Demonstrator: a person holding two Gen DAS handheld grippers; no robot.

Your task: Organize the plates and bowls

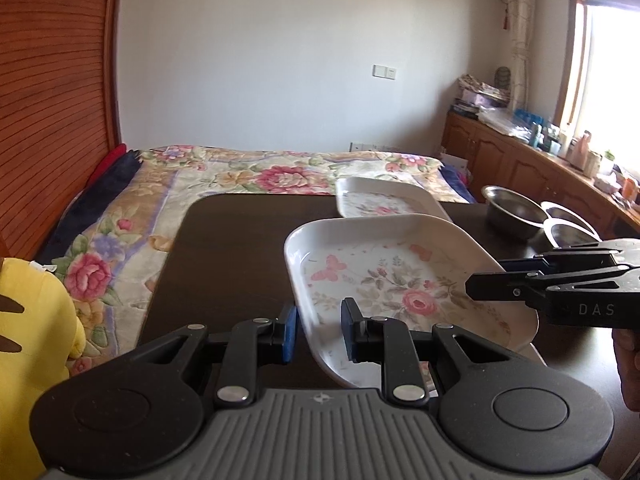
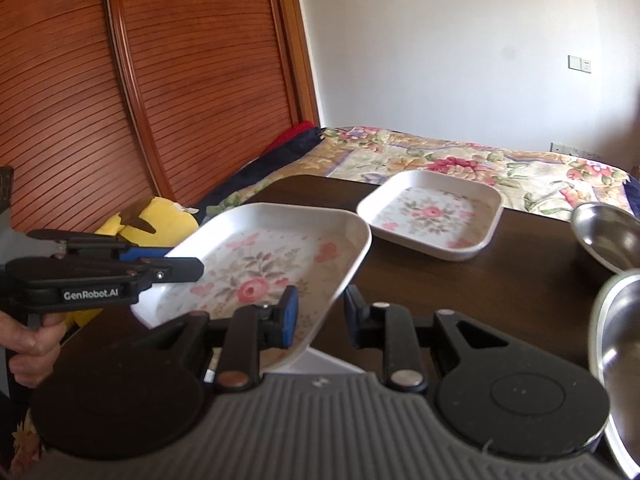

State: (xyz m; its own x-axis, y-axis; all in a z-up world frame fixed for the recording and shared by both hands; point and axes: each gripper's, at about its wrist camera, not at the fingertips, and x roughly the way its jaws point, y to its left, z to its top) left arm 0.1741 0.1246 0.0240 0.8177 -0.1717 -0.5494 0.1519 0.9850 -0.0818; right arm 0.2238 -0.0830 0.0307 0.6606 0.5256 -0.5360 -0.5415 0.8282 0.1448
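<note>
Fingers of both grippers bracket opposite rims of one floral plate (image 1: 400, 280), which is tilted and lifted off the dark tabletop (image 1: 232, 248). On the left gripper (image 1: 318, 330), the blue pads stand a little apart with the plate's near-left rim running between them; whether they actually pinch it cannot be told, since a gap shows on each side. The right gripper (image 2: 318, 312) is set the same way on the plate's right rim: the left pad lies over the plate's inner face, the right pad just outside the edge, and contact is unclear.

A second floral plate (image 2: 432, 216) lies flat on the tabletop, farther back and to the right of the lifted one, close to its far corner but apart from it. Two steel bowls (image 1: 516, 212) sit at the right side of the tabletop, rims near each other. Behind the tabletop is a bed (image 1: 240, 176) with a flowered cover. A yellow plush toy (image 2: 160, 220) lies at the left, in front of a slatted wooden door (image 2: 120, 80). A hand (image 2: 32, 344) grips the left gripper's handle.
</note>
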